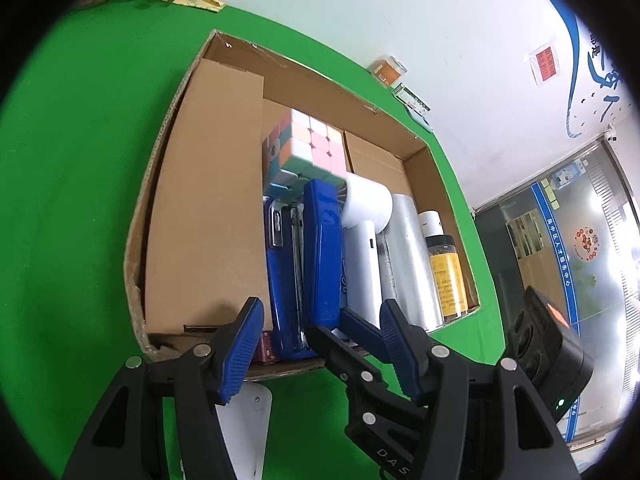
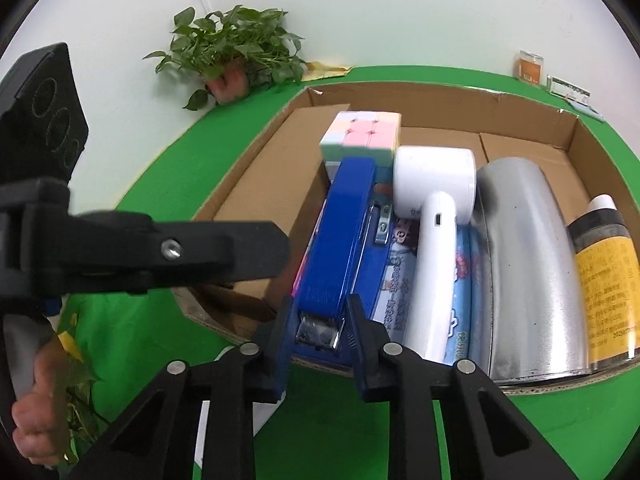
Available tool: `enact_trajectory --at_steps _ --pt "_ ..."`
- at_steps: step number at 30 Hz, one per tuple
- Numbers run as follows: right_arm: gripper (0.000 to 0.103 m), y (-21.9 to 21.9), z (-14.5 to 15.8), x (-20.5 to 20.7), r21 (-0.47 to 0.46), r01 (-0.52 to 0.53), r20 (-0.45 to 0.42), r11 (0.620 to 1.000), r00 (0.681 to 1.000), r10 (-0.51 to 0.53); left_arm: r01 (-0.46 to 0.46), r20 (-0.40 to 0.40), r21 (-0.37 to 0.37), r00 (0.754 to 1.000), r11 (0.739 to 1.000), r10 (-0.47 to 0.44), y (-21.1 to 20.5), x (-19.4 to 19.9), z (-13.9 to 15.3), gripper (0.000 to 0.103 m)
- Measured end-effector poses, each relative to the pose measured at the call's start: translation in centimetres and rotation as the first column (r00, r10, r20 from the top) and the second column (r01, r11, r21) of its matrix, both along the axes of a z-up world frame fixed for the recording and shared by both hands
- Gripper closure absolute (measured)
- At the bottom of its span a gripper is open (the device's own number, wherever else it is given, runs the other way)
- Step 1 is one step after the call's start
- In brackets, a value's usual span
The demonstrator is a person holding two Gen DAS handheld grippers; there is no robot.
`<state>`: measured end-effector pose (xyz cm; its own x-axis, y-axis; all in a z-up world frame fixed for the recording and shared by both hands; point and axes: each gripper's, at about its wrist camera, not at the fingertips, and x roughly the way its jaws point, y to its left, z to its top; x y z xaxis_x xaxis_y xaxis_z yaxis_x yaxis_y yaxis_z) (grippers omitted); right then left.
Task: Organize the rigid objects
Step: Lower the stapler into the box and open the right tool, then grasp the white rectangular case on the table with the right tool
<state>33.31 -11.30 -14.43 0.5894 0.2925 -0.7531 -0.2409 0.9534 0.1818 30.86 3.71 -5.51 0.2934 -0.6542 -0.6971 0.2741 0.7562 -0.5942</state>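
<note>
The right gripper (image 2: 320,330) is clamped on the near end of a blue stapler (image 2: 340,248), its two blue pads pressed against the stapler's sides with the metal staple mouth showing between them. The stapler stands on edge in a shallow cardboard box (image 2: 440,94), running from the near wall toward the far one.

The left gripper (image 1: 320,322) hangs just outside the box's near wall with its jaws partly apart and nothing pressed between the pads; the stapler's near end (image 1: 320,248) shows in the gap beyond them. In its view the right gripper's black finger reaches in from the lower right to the stapler's end.

Past the stapler's far end stands a pastel puzzle cube (image 2: 362,136). Just right of the stapler lies a white handheld fan (image 2: 436,208), head toward the far wall, resting on a blue printed packet (image 2: 462,280). Next comes a silver cylinder (image 2: 528,264) lying lengthwise, then a yellow-labelled jar (image 2: 604,280) against the right wall. A folded cardboard sheet (image 1: 208,200) fills the box's left part.

The box sits on a green bench (image 2: 340,420). A potted plant (image 2: 232,52) stands at the bench's far edge by the wall.
</note>
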Motion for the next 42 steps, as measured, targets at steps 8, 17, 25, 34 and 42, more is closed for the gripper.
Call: enact_trajectory --at_steps 8,17,25,34,42 --pt "0.001 -3.7 3.6 -8.9 0.018 0.053 0.323 0.998 0.945 -0.056 -0.194 0.339 0.1 0.929 0.976 0.149 0.7 -4.5 3.5 0.034" --pt "0.001 -5.7 3.6 -14.4 0.025 -0.034 0.381 0.999 0.924 0.022 -0.337 0.428 0.278 0.882 0.899 0.198 1.1 -10.7 1.4 0.001" --pt "0.001 -5.9 -0.3 -17.5 0.07 -0.233 0.149 0.97 0.964 0.221 -0.208 0.095 0.384 0.978 0.9 0.185 2.3 -8.7 -7.8 0.015" --pt "0.001 -11.3 -0.9 -21.5 0.126 -0.269 0.085 0.955 0.962 0.26 -0.028 -0.019 0.235 0.999 0.972 0.034 -3.2 -11.8 -6.4 0.049" --pt "0.001 -16.6 -2.3 -22.7 0.014 -0.226 0.06 0.974 0.973 0.225 0.152 -0.036 0.026 0.988 0.988 -0.151 -11.8 -16.7 -4.5 0.062"
